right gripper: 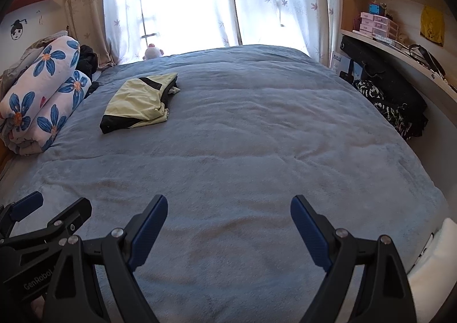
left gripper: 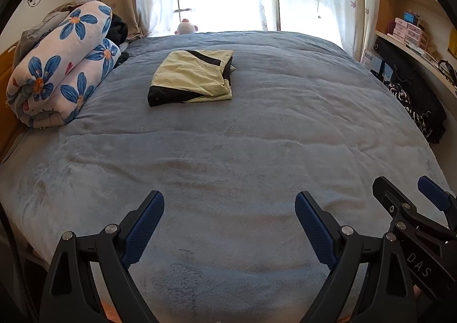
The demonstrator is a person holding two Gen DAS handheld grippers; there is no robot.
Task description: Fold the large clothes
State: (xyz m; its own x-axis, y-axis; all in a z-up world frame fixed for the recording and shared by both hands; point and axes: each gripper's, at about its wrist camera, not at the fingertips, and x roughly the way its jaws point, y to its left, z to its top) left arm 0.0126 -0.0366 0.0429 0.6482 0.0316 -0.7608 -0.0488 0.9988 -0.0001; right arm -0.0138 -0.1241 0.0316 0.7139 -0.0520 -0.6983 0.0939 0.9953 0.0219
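Far off to the left of both tongs a rolled floral quilt (left gripper: 57, 66) lies along the bed's edge; the left gripper (left gripper: 230, 226) hangs over the near part of the blue bedspread (left gripper: 257, 137) with its jaws spread wide and nothing between them; the right gripper (right gripper: 228, 228) hangs just beside it, equally wide and empty. The yellow-and-black garment (left gripper: 191, 77) — already a compact folded packet — lies well ahead of both, slightly left of the left gripper's line and further left of the right's; so the left is the nearer, and its long axis seems to run roughly away from the tongs.
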